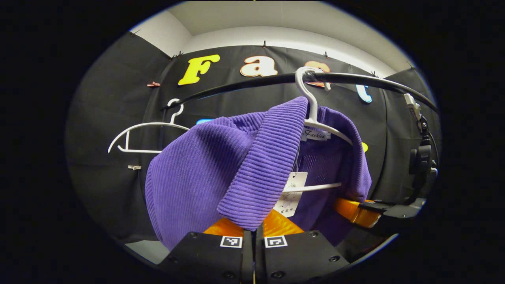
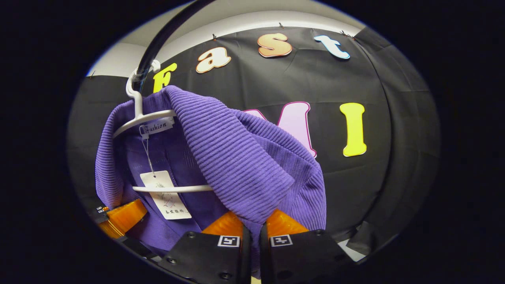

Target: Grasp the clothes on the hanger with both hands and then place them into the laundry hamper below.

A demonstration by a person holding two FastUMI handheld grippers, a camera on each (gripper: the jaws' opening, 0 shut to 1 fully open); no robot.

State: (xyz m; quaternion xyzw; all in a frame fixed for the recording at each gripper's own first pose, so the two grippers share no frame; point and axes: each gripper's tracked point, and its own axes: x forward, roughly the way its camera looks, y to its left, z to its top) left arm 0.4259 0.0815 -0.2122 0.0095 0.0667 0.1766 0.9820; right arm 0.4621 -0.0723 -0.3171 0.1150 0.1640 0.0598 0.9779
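- Item: purple ribbed garment, hung on a white hanger whose hook rides the black rail; a paper tag dangles inside the neckline.
- Location: the garment is on its hanger at rail height, with both shoulder folds pulled up and forward toward the cameras.
- Left gripper: fingers drawn nearly together, a fold of the ribbed knit pinched between them; clenched on the cloth, by the look of it.
- Right gripper: likewise closed tight on a fold of the garment's other shoulder; in the left gripper view it shows farther off, at the lower right hem.
- Second white hanger: bare, on the same rail, well apart from the garment.
- Progress, as a judgement: the two-handed grasp appears made. The garment has not yet come free of the hanger.
- Remaining: slip the cloth off the hanger arms, lower it, release into the hamper.
- Risk noted: the collar may catch on the hanger's shoulder as it is drawn off.
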